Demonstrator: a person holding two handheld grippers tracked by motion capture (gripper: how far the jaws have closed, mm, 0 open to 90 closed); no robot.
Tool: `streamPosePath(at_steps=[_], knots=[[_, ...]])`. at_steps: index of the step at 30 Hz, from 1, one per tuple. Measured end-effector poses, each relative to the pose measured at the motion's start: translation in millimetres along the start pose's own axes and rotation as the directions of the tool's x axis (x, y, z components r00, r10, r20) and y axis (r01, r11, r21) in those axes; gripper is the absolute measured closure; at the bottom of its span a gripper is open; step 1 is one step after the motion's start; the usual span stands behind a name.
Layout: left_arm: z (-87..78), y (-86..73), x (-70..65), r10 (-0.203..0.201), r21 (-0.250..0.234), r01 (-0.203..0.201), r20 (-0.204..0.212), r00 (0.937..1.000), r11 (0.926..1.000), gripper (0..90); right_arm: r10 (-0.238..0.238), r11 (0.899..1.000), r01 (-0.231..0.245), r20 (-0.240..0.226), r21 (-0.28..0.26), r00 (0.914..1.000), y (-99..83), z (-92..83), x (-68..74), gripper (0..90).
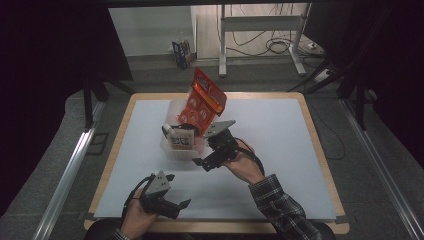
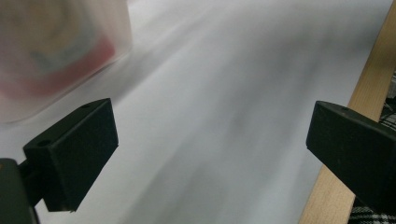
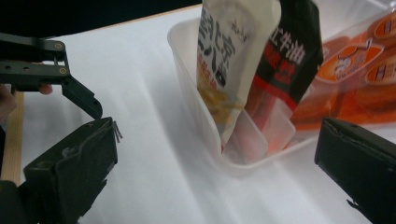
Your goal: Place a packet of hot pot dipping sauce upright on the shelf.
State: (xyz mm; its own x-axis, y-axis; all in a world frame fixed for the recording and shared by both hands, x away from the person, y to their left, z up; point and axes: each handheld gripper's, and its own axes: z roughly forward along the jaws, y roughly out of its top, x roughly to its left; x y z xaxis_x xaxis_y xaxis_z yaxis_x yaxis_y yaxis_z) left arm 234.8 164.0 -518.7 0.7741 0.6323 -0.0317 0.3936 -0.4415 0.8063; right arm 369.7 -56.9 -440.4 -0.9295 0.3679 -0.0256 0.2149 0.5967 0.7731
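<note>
A translucent plastic bin [image 3: 196,116] holds a cream pouch [image 3: 229,60], a black pouch [image 3: 292,60] and an orange multipack [image 1: 202,100]. It sits just ahead of the right gripper [image 1: 214,156], jaws apart and empty. The left gripper [image 1: 170,197] hovers nearer the surface [image 1: 280,150] edge, jaws also wide.

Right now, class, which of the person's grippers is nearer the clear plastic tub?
Right. The right gripper sits just beside the clear plastic tub; the left gripper hangs farther back near the table's front edge.

We see our right gripper [image 3: 212,179] gaping before the plastic tub [image 3: 196,107], a white pouch [image 3: 231,60] upright inside it.
</note>
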Motion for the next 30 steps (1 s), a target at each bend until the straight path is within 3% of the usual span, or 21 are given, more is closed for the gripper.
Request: streamPosePath(at_steps=[11,19,25,30], knots=[[-2.1,-1.8,1.1,0.035,-0.01,-0.035,-0.031,0.9989,0.9993,0.8,0.014,1.0,-0.014,0.005,0.002,0.9999,-10.4,-5.5,-4.1,0.0],[-3.7,-3.8,5.8,0.041,-0.004,-0.041,-0.056,0.9976,0.9991,0.2,0.017,0.999,-0.017,-0.001,-0.032,0.9999,-7.7,-16.0,-3.0,0.0],[-3.6,-4.4,6.1,0.057,0.011,-0.057,-0.081,0.9951,0.9983,0.0,0.001,1.0,0.0,0.027,-0.024,0.9996,-9.7,-14.7,-0.1,0.0],[-7.6,-4.7,9.4,0.041,-0.008,-0.042,-0.098,0.9943,0.9991,0.0,-0.001,1.0,0.002,0.037,-0.018,0.9993,-11.4,-14.7,1.6,0.0]])
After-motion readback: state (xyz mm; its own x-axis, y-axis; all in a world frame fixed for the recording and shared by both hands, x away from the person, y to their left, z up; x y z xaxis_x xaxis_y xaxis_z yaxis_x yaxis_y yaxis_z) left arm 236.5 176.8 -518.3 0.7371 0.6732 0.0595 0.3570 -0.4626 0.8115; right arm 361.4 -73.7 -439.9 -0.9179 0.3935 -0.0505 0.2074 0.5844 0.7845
